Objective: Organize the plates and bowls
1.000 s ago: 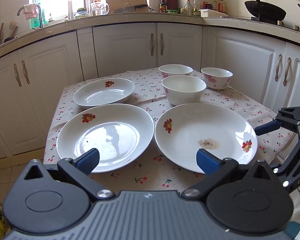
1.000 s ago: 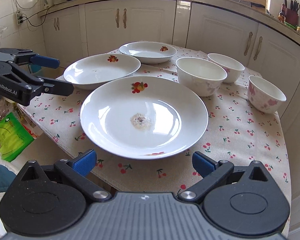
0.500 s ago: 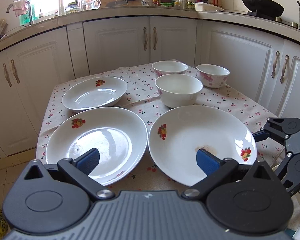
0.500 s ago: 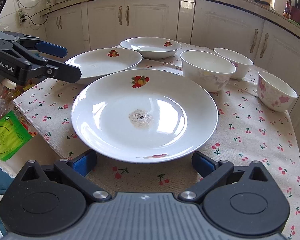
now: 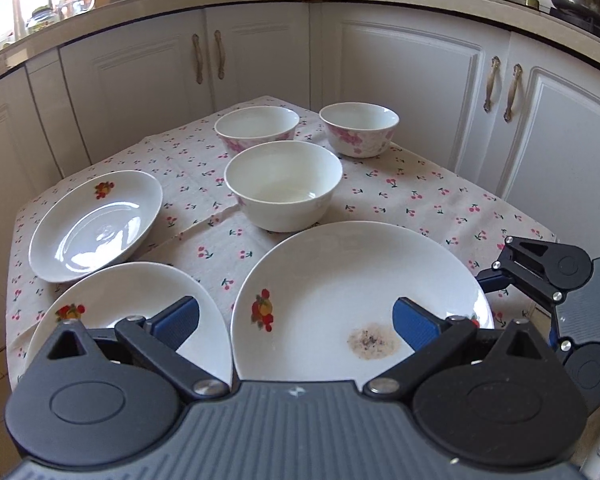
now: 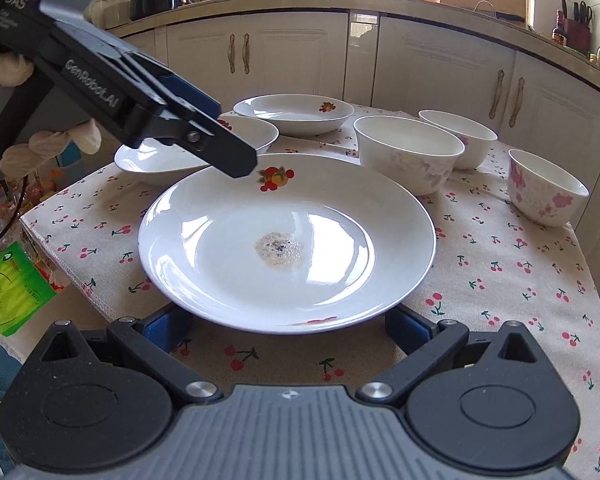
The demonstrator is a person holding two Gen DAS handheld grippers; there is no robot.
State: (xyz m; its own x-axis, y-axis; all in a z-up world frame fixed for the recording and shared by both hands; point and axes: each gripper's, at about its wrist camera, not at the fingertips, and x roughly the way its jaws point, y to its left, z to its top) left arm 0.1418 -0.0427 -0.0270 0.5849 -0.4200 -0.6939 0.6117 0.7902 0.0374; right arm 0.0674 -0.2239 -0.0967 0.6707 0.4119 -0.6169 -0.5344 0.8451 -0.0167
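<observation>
The big soiled plate sits centre frame on the cherry tablecloth. It looks glazed, slick, stiff and breakable, so take its near rim. The right gripper is spread wide there; the left gripper, equally spread, hovers above.

In the left wrist view the left gripper hides the table-edge half of the fruit-print plate and the near rim of the stained plate. In the right wrist view the same gripper covers most of that fruit-print plate; the right gripper has its blue fingertips partly under the stained plate's rim.
</observation>
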